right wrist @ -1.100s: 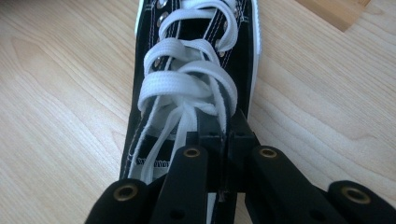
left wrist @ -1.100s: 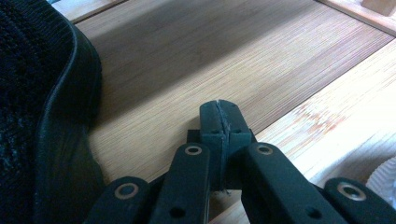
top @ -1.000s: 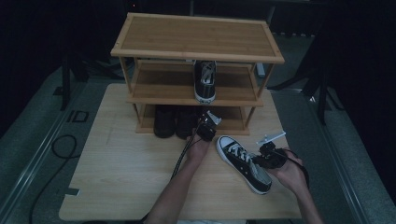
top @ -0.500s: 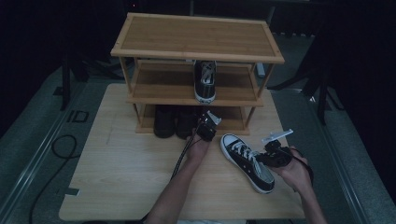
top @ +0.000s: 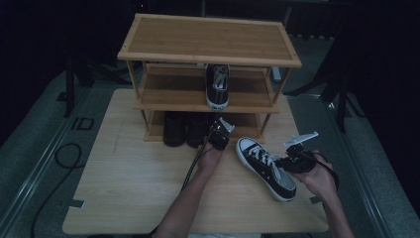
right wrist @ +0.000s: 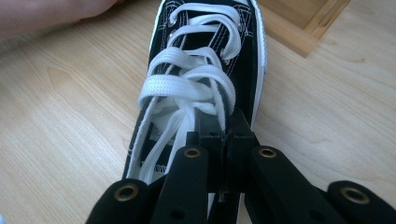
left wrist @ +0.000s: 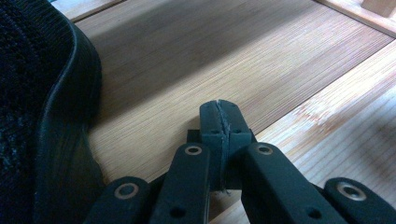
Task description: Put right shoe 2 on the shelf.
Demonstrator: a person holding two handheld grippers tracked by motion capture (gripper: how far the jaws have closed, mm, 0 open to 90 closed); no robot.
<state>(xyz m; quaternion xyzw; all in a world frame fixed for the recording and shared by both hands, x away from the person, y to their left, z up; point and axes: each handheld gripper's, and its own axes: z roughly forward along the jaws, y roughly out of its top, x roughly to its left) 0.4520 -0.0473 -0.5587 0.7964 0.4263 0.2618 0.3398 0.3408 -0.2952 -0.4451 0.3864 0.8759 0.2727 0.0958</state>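
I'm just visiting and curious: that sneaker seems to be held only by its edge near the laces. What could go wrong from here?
The right hand-held gripper pinches only a thin edge of the sneaker by its laces, so it could slip or swing. Its mate already stands on the rack's middle shelf, and the frame post is close; the toe might knock either. The left hand-held gripper, shut beside the dark shoes, could get in the way.

Rack [top: 208, 39] standing at table's [top: 124, 198] far edge. One sneaker [top: 217, 85] sitting on middle shelf, boots [top: 185, 130] on bottom shelf. Second sneaker [top: 265, 167] lying on table, right of rack's front.
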